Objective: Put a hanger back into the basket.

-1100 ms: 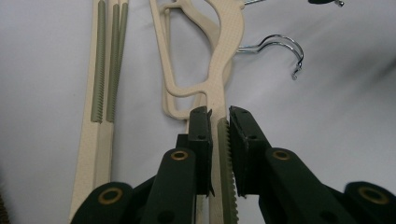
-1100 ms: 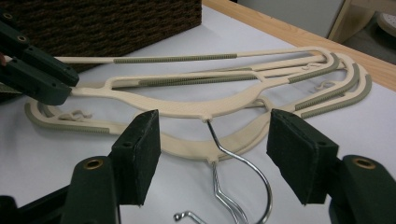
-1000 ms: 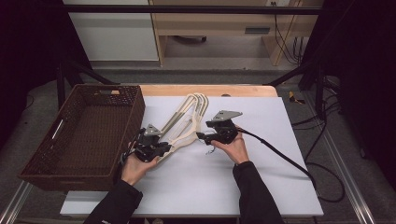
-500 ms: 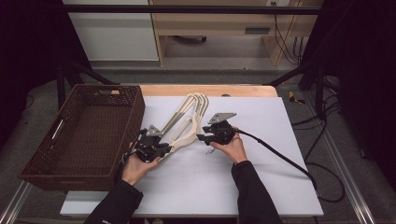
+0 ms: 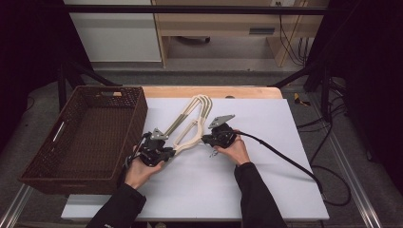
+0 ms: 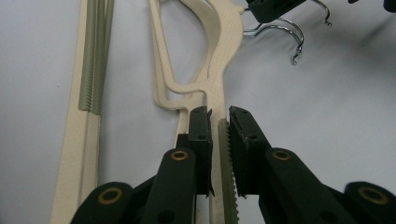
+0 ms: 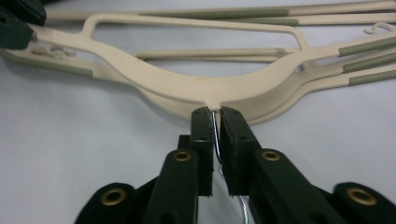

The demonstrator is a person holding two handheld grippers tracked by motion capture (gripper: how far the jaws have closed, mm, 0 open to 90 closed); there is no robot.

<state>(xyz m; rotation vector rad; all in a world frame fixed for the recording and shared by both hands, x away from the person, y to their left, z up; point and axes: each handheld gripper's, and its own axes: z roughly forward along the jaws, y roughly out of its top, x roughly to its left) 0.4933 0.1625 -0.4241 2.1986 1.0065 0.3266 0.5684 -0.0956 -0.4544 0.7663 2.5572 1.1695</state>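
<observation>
Two hand-held grippers hold the top hanger (image 5: 190, 130) of the stack on the counter (image 5: 266, 190): the left hand-held gripper (image 6: 219, 122) clamps its ribbed arm, while the right hand-held gripper (image 7: 215, 114) has just closed on the wire hook (image 7: 215, 135). Lift evenly, both ends together, so the lower hangers stay behind.

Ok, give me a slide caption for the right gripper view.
Right tongs shut on a cream hanger's wire hook.

Cream hangers (image 5: 190, 124) with grey-green ribbed strips, a dark brown woven basket (image 5: 52, 164), a white table (image 5: 266, 180).
</observation>
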